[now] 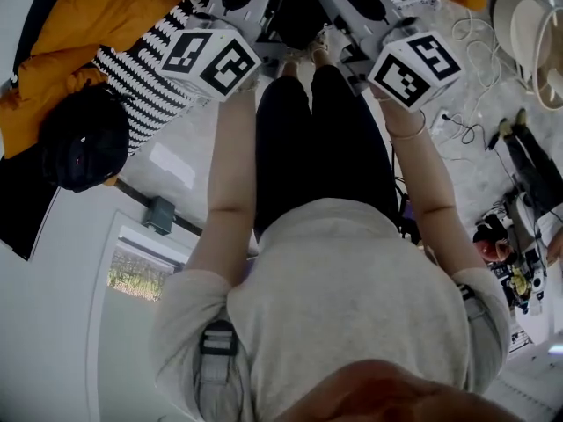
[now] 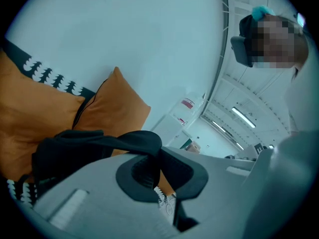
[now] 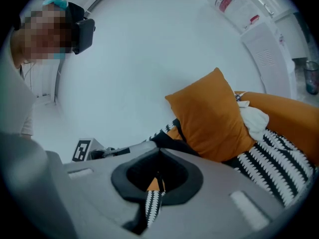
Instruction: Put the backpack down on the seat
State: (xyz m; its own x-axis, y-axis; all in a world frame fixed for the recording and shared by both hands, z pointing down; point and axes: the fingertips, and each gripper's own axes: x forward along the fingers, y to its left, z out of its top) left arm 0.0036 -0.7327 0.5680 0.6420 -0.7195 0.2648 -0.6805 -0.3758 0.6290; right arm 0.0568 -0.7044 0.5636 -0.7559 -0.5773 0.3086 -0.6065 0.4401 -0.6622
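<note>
Backpack (image 2: 65, 153) in outstretched left gripper (image 2: 154, 176)

Orange cushion (image 3: 212, 113) stands upright, white cloth (image 3: 254, 121) against its right edge; white cables (image 1: 471, 42) lie loose on floor (image 1: 484, 183).

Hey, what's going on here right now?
A person holds a black backpack in two handheld grippers, in front of a seat with orange cushions. The left gripper is shut on its strap. The right gripper looks shut on black fabric of it too. Neither has let go yet.
</note>
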